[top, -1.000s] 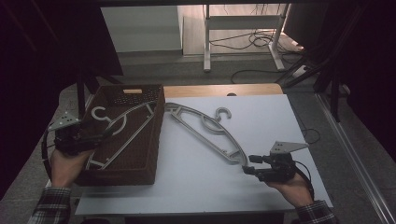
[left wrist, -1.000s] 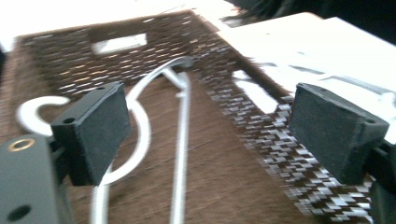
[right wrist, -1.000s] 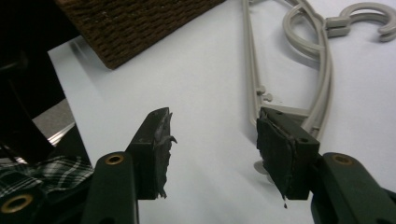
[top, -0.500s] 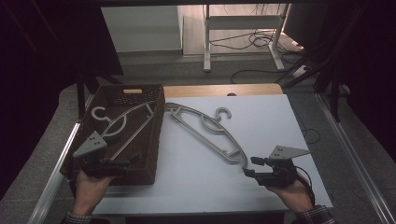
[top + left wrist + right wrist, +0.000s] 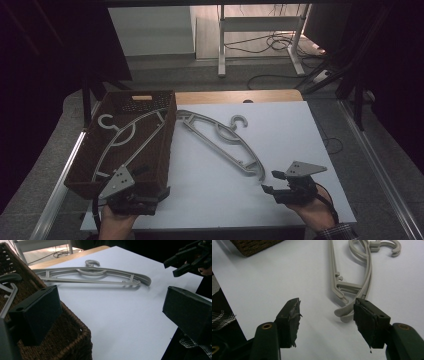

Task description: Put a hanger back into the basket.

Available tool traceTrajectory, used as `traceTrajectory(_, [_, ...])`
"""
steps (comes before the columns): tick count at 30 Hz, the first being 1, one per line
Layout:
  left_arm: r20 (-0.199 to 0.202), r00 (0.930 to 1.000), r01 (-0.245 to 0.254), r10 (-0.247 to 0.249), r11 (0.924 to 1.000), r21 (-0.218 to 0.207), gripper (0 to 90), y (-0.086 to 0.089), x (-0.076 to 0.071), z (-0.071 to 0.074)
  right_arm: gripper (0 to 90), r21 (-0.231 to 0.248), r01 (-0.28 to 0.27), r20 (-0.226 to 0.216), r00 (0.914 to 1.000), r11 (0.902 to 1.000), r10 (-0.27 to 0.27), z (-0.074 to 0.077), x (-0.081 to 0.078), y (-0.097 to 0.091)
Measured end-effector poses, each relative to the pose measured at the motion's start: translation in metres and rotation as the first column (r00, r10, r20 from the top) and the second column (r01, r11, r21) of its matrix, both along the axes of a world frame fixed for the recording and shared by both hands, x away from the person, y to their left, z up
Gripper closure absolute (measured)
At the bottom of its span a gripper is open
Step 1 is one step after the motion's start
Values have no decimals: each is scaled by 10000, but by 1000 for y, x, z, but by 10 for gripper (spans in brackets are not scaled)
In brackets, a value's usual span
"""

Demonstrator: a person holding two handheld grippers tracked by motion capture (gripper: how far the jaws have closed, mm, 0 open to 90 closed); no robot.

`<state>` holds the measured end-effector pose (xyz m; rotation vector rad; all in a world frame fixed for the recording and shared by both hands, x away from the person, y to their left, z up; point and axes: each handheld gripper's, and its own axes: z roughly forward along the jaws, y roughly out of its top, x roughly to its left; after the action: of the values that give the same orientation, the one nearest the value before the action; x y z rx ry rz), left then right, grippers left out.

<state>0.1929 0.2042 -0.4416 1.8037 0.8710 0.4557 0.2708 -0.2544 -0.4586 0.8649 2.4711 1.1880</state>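
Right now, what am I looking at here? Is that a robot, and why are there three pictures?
No robot: a person holds a two-jaw tool in each hand. One picture looks down from above the white table. The other two come from cameras riding on each tool, looking along its black jaws. The left gripper sits by the near corner of the brown wicker basket, jaws wide and empty after opening. One grey hanger lies in the basket. The right gripper has its jaws apart, just opened further, close to the end of a second hanger on the table, gripping nothing.
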Motion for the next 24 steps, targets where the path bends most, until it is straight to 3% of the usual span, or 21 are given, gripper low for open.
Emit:
traceTrajectory(7, [-229,9997,-5,5,10000,-15,20,0,0,-6,367,216,93,-114,9999,9997,-91,-1,3,-1])
traceTrajectory(11, [-240,9997,-96,102,9997,239,32,-2,0,-7,364,402,232,-166,9996,9989,-225,0,4,-2])
traceTrajectory(15, [-353,9994,-24,28,9999,100,47,-1,-1,-8,362,724,387,-313,9988,9966,-365,1,7,-3])
traceTrajectory(19, [-293,9996,-6,14,9996,300,44,-3,-1,-9,359,832,586,-607,9967,9948,-536,1,15,1])
traceTrajectory(21, [-279,9996,-22,33,9993,378,42,-3,-1,-9,359,848,762,-884,9937,9935,-687,3,28,6])
traceTrajectory(24, [-247,9997,-34,43,9992,390,44,-3,-1,-9,360,732,842,-891,9930,9938,-776,5,35,10])
